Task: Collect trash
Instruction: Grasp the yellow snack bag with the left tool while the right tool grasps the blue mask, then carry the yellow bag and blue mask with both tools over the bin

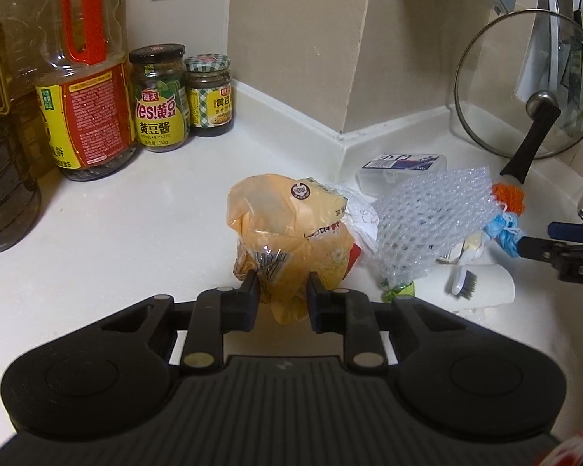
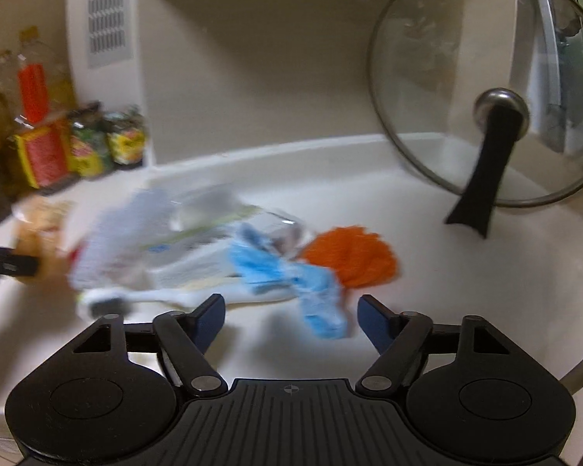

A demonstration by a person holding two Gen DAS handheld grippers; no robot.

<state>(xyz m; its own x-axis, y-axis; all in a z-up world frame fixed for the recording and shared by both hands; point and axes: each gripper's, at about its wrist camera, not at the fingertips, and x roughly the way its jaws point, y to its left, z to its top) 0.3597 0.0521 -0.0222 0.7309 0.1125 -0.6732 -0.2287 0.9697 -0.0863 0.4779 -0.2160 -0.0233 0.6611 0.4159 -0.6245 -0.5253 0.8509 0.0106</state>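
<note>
left jaws clamp orange bag (image 1: 291, 233) | right jaws apart | trash pile (image 2: 198, 248) blurred

So on the counter (image 1: 136, 233) there's 2 jars (image 1: 159, 101) next to the oil bottle (image 1: 85, 77) at back left, plastic bag (image 1: 287, 233) in the middle, bubble wrap (image 1: 427, 213) just right of it, small box (image 1: 400, 167) behind that, pot lid (image 1: 524, 85) leaning back right.

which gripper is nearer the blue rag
Right. The right gripper has the blue rag between its open fingers, not yet pinched. The left gripper is off to the side, closed on the orange plastic bag.
</note>
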